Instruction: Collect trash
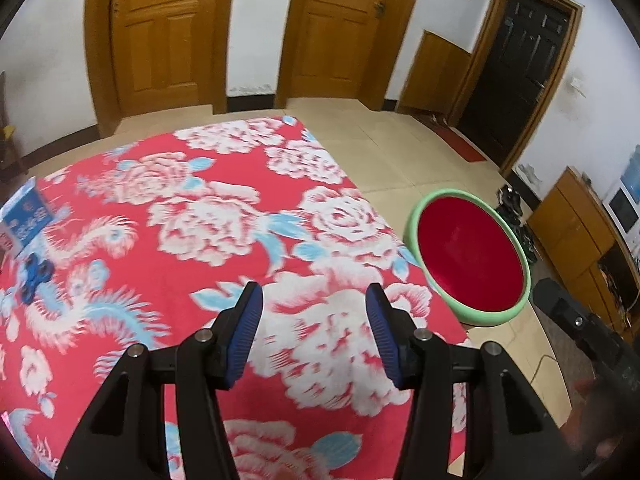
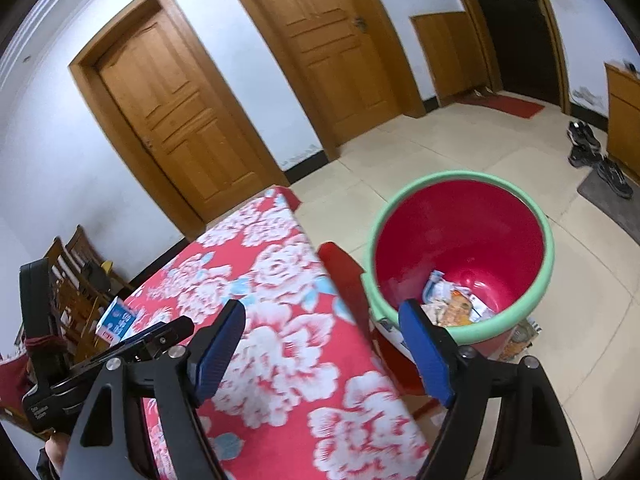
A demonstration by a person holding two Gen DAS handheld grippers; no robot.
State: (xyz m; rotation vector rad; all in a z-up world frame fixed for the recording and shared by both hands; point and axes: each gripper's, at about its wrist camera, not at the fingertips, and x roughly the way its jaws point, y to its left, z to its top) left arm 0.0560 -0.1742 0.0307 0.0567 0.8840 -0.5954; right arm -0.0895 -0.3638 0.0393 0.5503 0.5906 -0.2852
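Note:
A red bin with a green rim stands on the floor off the table's right edge. In the right wrist view the bin holds crumpled wrappers at its bottom. My left gripper is open and empty above the red floral tablecloth. My right gripper is open and empty, over the table's right edge, with its right finger in front of the bin. The left gripper's body shows at the left of the right wrist view.
A blue and white box and a blue fidget spinner lie at the table's left; the box also shows in the right wrist view. A red stool stands between table and bin. Wooden chairs, doors, shoes surround.

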